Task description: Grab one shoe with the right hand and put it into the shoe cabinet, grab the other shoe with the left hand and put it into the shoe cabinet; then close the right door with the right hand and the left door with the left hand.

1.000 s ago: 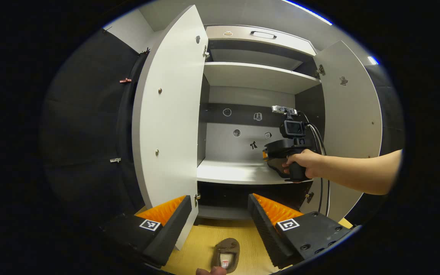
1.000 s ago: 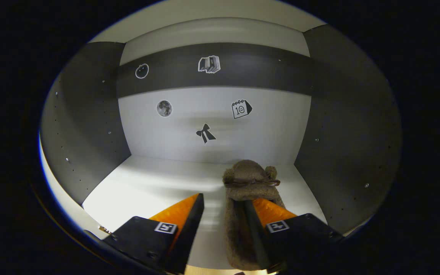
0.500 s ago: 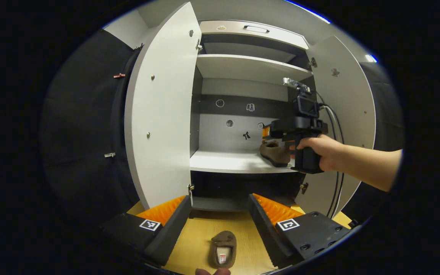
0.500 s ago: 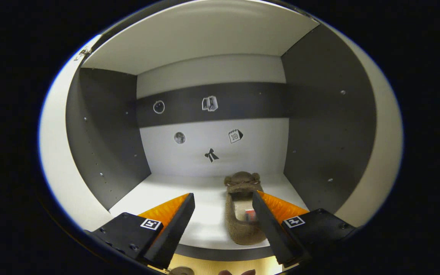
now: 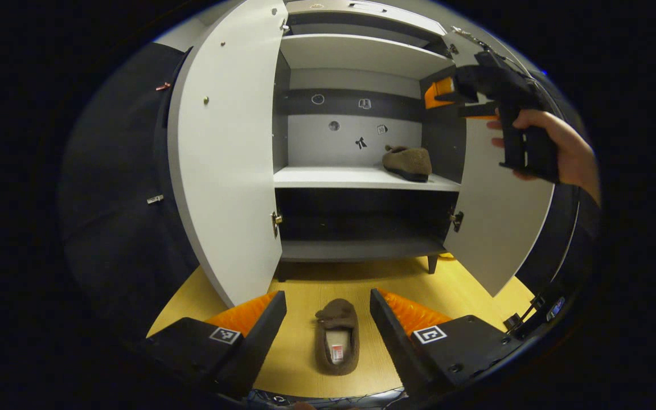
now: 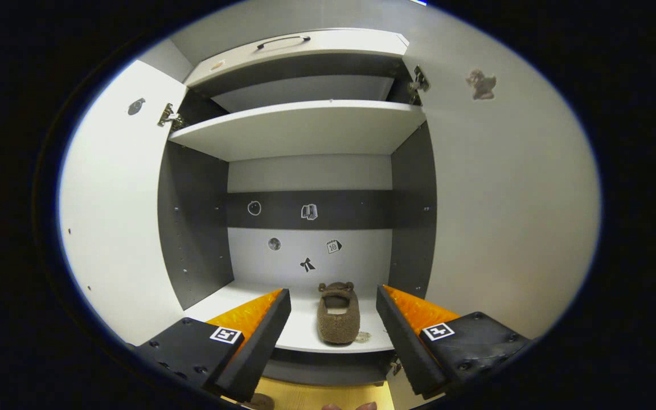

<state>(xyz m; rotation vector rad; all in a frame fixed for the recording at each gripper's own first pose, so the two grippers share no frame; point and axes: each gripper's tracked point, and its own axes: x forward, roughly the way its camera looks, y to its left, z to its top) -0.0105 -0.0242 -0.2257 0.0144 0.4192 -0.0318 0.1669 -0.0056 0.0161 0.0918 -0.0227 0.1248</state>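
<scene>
Hovering, left gripper (image 5: pixel 328 319): jaws spread wide, nothing held, nothing touched; it hangs over the floor (image 5: pixel 464 285) with the second shoe between the fingers in the left gripper view.
Second shoe (image 5: pixel 336 344): brown slipper, on the floor near the camera, toe pointing to the cabinet, opening up, a tag showing inside.
Risk, near: fingers may come down on the soft upper rather than on either side of it. Cause: the slipper is limp and low, so a shallow pinch could fold it or let it slip out on the lift.
Left door (image 5: pixel 222 159): swung open, its edge just left of the path from the floor to the shelf. Risk: a lifted shoe or the gripper could knock it, since it stands near that path.
Right door (image 5: pixel 499 228): open as well.
Right gripper (image 6: pixel 332 319): jaws spread, empty; held high in front of the cabinet by a hand (image 5: pixel 561 145).
Shelf (image 6: pixel 305 336): middle level, pale, bare on its left half.
First shoe (image 6: pixel 338 319): placed on the shelf, right of centre, toe to the back wall, near the front edge.
Risk, far: second shoe could bump the first. Cause: little margin if it is set down too far right.
Progress: one shoe in, one to go, both doors yet to close.
</scene>
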